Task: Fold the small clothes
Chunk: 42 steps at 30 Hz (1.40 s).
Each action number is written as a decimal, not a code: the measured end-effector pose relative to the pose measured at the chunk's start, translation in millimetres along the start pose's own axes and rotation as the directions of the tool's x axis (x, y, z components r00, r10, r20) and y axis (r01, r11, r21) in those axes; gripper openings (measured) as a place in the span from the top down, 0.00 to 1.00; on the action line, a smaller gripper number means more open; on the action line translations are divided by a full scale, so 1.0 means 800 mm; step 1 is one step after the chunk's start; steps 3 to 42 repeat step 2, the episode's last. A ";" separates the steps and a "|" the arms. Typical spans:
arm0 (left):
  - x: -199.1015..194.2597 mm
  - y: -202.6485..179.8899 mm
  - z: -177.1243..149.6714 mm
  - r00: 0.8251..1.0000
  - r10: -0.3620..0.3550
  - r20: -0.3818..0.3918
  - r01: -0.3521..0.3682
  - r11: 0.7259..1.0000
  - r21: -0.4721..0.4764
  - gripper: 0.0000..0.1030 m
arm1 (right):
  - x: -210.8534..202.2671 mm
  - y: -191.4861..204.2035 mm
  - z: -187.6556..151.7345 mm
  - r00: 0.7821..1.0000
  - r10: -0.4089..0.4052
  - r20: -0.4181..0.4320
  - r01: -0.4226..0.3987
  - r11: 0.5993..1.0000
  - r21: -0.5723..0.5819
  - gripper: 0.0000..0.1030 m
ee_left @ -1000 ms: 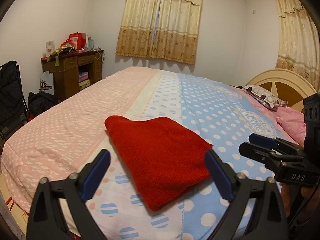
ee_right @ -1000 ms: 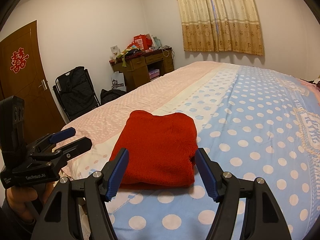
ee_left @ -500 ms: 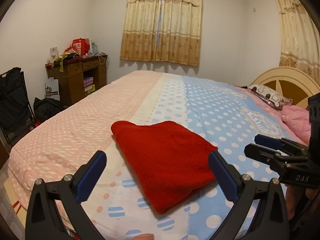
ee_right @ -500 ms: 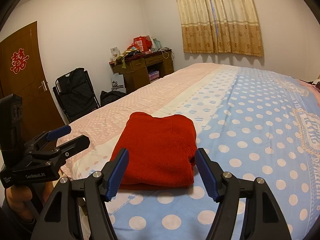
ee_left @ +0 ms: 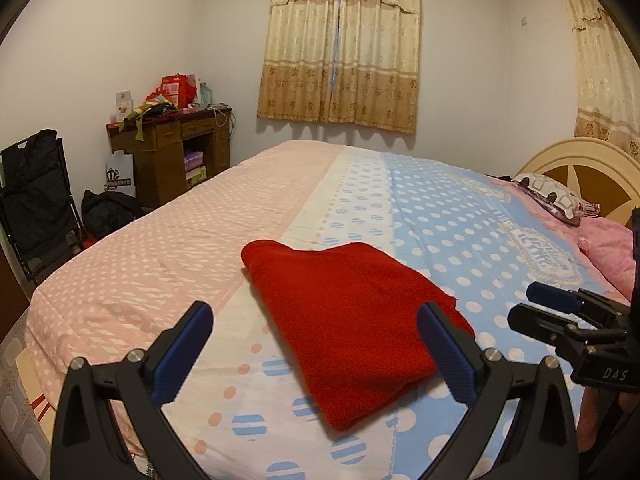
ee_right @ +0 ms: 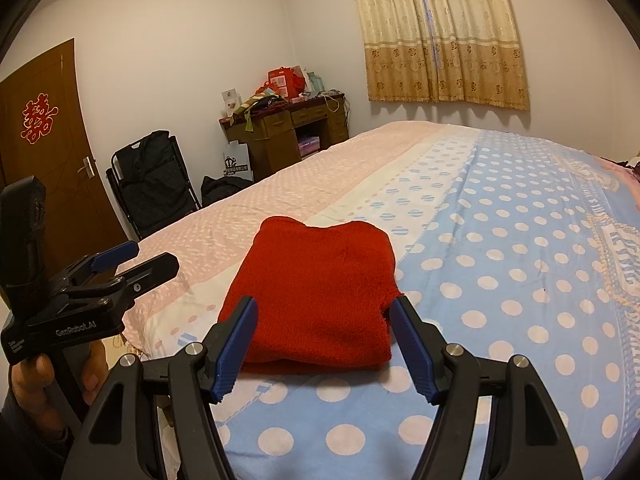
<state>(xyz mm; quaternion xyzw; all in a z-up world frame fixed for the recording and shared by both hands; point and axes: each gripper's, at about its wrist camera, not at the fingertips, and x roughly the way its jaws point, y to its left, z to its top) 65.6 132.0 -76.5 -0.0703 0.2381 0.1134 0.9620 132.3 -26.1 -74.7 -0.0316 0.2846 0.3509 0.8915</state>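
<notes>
One red knitted garment (ee_right: pixel 320 300), folded into a thick rectangle, lying on the bed (ee_right: pixel 500 280) near its close edge, across the seam between the pink and blue halves of the spotted cover. Looks soft, light and limp; fuzzy enough not to slip, nothing to break, but layers likely to slide apart and sag if lifted by one corner. Best taken at the near folded edge, all layers pinched together, or at both near corners at once. Left tool (ee_left: pixel 316 344) spread wide and empty, short of the cloth. Right tool (ee_right: pixel 324 344) likewise open with nothing between its pads, poised just before the near edge, not touching.
</notes>
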 end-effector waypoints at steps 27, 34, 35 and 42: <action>0.001 -0.002 0.000 1.000 -0.002 0.002 0.002 1.000 0.010 0.00 | 0.000 0.000 0.000 1.000 -0.001 0.001 0.001 1.000 0.001 0.33; 0.001 -0.002 0.000 1.000 -0.002 0.002 0.002 1.000 0.010 0.00 | 0.000 0.000 0.000 1.000 -0.001 0.001 0.001 1.000 0.001 0.33; 0.001 -0.002 0.000 1.000 -0.002 0.002 0.002 1.000 0.010 0.00 | 0.000 0.000 0.000 1.000 -0.001 0.001 0.001 1.000 0.001 0.33; 0.001 -0.002 0.000 1.000 -0.002 0.002 0.002 1.000 0.010 0.00 | 0.000 0.000 0.000 1.000 -0.001 0.001 0.001 1.000 0.001 0.33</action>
